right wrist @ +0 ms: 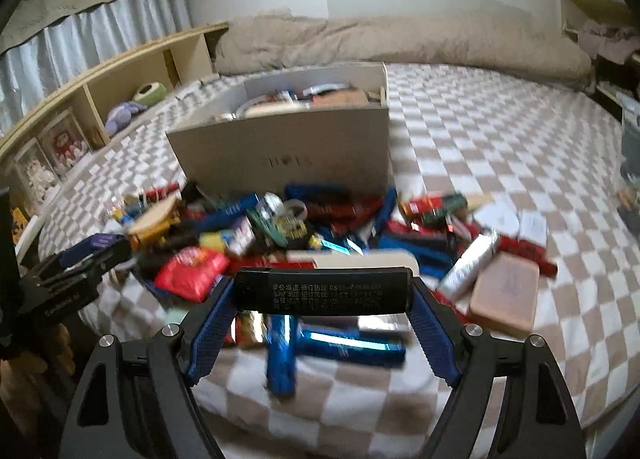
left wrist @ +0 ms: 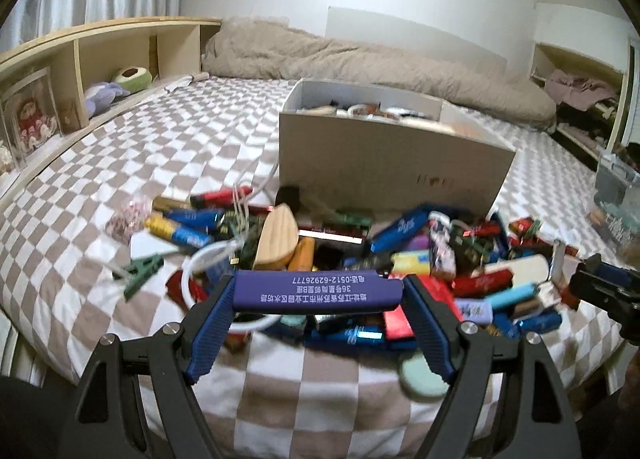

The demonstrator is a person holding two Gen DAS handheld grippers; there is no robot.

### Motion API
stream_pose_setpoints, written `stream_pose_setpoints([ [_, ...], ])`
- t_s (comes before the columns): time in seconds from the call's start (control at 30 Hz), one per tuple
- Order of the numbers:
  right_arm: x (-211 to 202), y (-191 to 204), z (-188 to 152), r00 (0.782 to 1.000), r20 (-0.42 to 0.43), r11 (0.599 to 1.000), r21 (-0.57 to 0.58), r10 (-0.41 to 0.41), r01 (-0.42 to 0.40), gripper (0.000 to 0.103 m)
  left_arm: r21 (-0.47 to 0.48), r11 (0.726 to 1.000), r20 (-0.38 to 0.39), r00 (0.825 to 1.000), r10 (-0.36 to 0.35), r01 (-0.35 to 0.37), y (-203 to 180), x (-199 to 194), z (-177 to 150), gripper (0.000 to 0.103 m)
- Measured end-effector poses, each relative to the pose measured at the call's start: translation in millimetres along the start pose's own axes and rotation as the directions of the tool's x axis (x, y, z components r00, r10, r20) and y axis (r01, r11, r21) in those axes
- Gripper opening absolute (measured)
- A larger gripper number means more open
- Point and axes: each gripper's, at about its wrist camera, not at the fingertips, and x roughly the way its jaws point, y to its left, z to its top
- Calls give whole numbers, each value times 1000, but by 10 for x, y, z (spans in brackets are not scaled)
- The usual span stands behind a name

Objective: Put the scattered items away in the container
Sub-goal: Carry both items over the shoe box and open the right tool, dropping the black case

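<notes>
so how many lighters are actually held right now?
2. A purple lighter spans the left gripper fingers; a black lighter spans the right gripper fingers. Both are above the pile, which may hide more.

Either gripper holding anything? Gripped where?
Left gripper: purple lighter, clamped end to end. Right gripper: black lighter, likewise by its ends.

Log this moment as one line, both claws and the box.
left claw: shut on purple lighter | right claw: shut on black lighter | box: partly filled, behind pile
</notes>
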Motion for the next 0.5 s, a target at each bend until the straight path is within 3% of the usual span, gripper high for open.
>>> stream_pose_setpoints([
  [0.5, 14, 74, 450, 996, 74, 998, 25, 53, -55, 84, -18, 996, 48, 996, -82, 83, -49, 81, 546, 82],
])
